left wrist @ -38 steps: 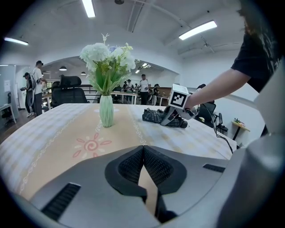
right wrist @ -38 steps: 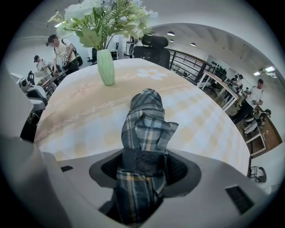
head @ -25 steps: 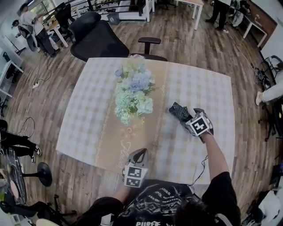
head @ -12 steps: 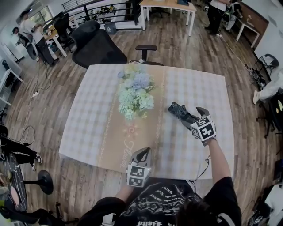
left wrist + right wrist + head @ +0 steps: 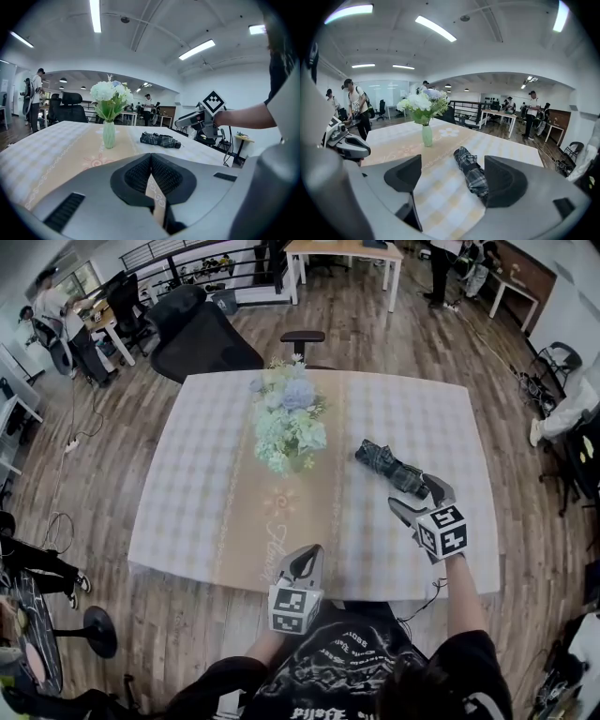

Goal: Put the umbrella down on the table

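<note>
looks like you're basically done here. the folded dark plaid fabric umbrella [image 5: 392,468] is lying flat on the checked-cloth counter [image 5: 187,474], over on your right side, well apart from the pale green vase of white and blue flowers [image 5: 286,423] in the middle. your right tongs [image 5: 413,493] are spread wide apart and not clamped on anything. in the right gripper view the umbrella's near end sits just by one jaw, and i can't tell if it touches it or not. either way, nothing is gripping it. your left tongs [image 5: 302,563] are pressed together with nothing in them, hovering over the near edge of the counter. all that's left, i'd say, is pulling the right tongs clear without nudging the umbrella. it's short and roundish, so it could roll a bit.
</note>
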